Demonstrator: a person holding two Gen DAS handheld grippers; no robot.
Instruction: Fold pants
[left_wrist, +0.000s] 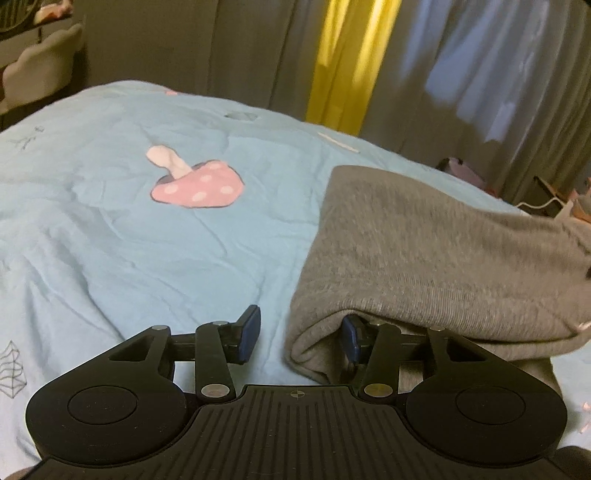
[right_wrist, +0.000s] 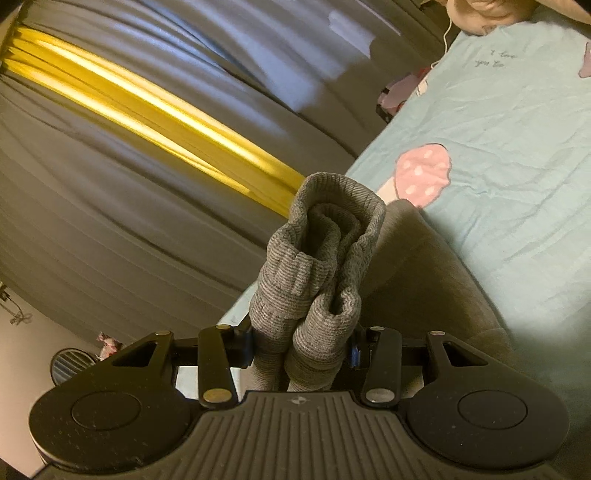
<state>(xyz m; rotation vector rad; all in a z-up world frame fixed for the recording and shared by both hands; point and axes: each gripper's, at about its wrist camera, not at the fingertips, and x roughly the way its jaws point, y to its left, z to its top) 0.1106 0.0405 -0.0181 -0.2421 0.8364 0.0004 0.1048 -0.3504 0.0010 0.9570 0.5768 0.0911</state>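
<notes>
The grey pants (left_wrist: 424, 251) lie folded on the light blue bedspread (left_wrist: 147, 240), right of centre in the left wrist view. My left gripper (left_wrist: 301, 338) is open; its right finger is tucked under the fold edge of the pants, its left finger is over bare bedspread. My right gripper (right_wrist: 301, 345) is shut on the ribbed grey cuffs (right_wrist: 317, 258) of the pants, which bunch up between the fingers and stand above them. The rest of the pants (right_wrist: 424, 273) trails down to the right on the bed.
The bedspread (right_wrist: 517, 147) carries a pink mushroom print (left_wrist: 199, 181) that also shows in the right wrist view (right_wrist: 424, 173). Grey curtains with a yellow strip (left_wrist: 347, 66) hang behind the bed. Small clutter and a white cable (left_wrist: 543, 203) sit at the bed's far right edge.
</notes>
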